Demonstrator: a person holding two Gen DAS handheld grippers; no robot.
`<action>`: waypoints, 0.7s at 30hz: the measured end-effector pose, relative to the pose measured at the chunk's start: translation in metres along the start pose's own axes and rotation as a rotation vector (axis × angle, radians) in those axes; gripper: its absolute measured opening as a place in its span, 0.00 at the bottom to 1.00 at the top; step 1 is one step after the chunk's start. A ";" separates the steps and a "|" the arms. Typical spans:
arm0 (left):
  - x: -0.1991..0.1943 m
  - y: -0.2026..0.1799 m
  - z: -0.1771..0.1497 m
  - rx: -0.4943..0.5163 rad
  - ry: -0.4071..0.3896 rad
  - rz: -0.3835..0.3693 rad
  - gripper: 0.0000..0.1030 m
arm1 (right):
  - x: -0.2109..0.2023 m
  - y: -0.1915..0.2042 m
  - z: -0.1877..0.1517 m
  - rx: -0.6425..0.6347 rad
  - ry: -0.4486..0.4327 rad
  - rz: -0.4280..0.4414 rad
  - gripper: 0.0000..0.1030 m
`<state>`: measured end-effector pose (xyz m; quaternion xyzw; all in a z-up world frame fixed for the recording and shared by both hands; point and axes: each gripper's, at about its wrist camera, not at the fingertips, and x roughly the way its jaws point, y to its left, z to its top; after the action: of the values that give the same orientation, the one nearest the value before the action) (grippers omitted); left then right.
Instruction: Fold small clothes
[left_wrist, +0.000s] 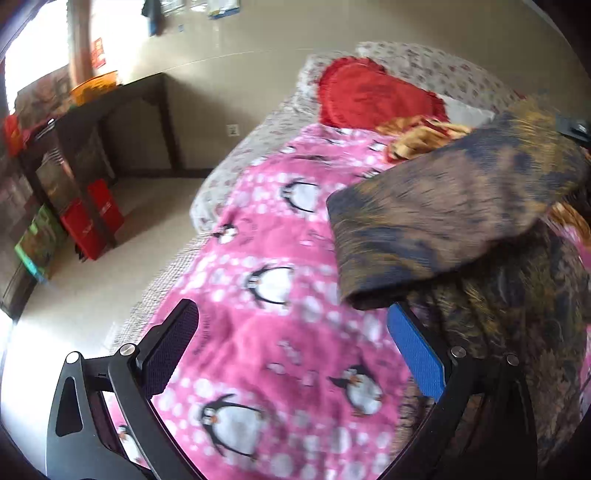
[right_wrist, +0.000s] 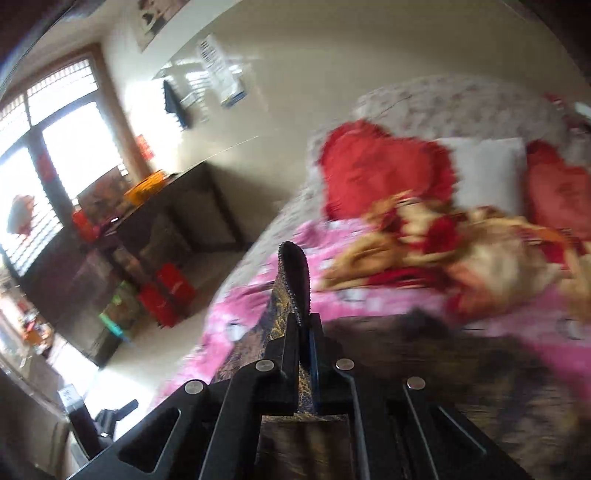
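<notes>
A brown, navy and gold patterned garment (left_wrist: 461, 206) lies on the pink penguin blanket (left_wrist: 266, 332) at the right of the left wrist view, one part of it lifted and folding over. My left gripper (left_wrist: 295, 343) is open and empty, low over the blanket just left of the garment. My right gripper (right_wrist: 301, 295) is shut on an edge of the same garment (right_wrist: 284, 299) and holds it up above the bed; the rest of the cloth (right_wrist: 480, 387) trails to the right, blurred.
A red and gold crumpled cloth (right_wrist: 461, 251) lies further up the bed. Red heart cushions (right_wrist: 380, 170) and a white pillow (right_wrist: 484, 166) sit at the head. A dark desk (left_wrist: 122, 110) and red boxes (left_wrist: 92, 221) stand left, beyond the bed's edge.
</notes>
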<state>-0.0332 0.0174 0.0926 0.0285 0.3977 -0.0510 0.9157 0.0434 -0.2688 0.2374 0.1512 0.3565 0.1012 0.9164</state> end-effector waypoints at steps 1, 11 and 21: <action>0.002 -0.007 0.000 0.008 0.010 -0.006 1.00 | -0.020 -0.023 -0.003 0.016 -0.011 -0.056 0.04; 0.019 -0.080 0.004 0.105 0.054 -0.039 1.00 | -0.115 -0.181 -0.075 0.249 0.018 -0.337 0.04; 0.066 -0.113 0.011 0.161 0.132 0.015 1.00 | -0.078 -0.258 -0.147 0.371 0.238 -0.493 0.04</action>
<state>0.0068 -0.1007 0.0506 0.1080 0.4516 -0.0740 0.8826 -0.0940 -0.5025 0.0931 0.2119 0.4994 -0.1732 0.8220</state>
